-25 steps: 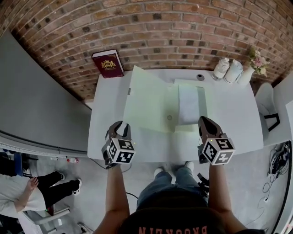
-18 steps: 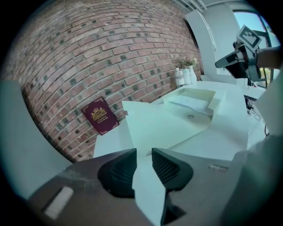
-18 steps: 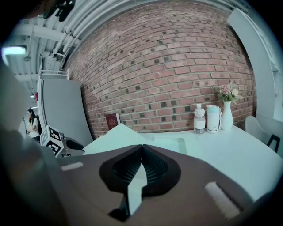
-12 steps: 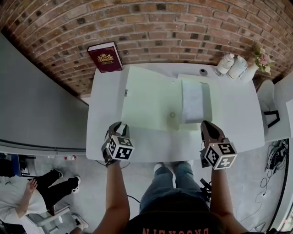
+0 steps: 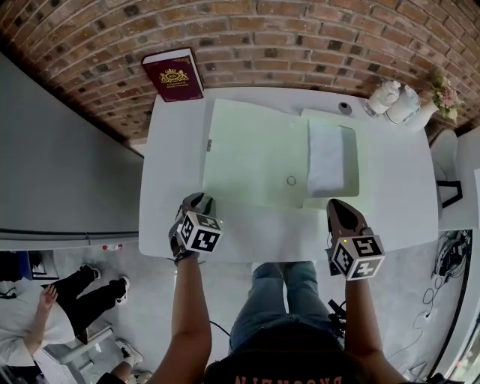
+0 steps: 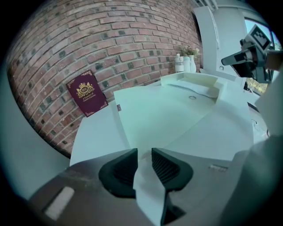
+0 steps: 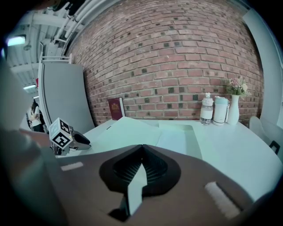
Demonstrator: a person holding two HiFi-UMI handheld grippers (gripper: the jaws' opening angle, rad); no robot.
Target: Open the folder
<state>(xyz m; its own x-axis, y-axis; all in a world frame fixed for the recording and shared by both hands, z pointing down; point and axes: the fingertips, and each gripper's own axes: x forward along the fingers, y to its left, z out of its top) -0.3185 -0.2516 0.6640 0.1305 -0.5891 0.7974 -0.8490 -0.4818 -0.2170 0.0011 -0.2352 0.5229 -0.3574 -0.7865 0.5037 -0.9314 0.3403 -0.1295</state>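
There is one table, one folder, one sheaf of paper, one book, two bottles, one vase and one small round thing. There are two grippers: left gripper and right gripper.

Looking like an office/studio space, loft-style: brick wall running behind a white desk at 12 o'clock, grey partition standing at 9, another person showing at 8, bottles & flower vase sitting at desk's 2 o'clock corner, bare pipes running overhead.
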